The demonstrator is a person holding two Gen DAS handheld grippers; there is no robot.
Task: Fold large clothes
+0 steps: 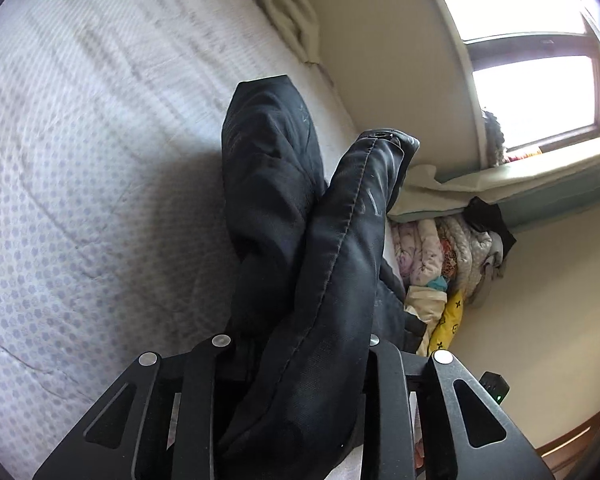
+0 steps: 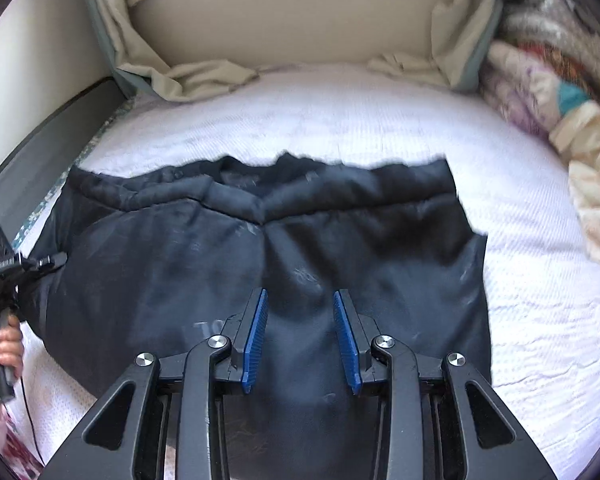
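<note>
A large black garment [image 2: 268, 240] lies spread across the white bed [image 2: 340, 112]. In the right wrist view my right gripper [image 2: 300, 308] hovers over its near middle with its blue pads [image 2: 256, 336] apart and nothing between them. My left gripper [image 2: 48, 260] shows at the garment's left edge, pinching the fabric. In the left wrist view a thick fold of the black garment [image 1: 320, 260] rises from between the left gripper's fingers, which it hides. The fold stands lifted above the white bed [image 1: 100, 160].
A pile of folded colourful quilts and clothes [image 2: 548, 80] sits at the bed's far right, also in the left wrist view [image 1: 448, 256]. Cream curtains [image 2: 204, 76] bunch along the wall behind the bed. A window [image 1: 532, 80] is above the bed.
</note>
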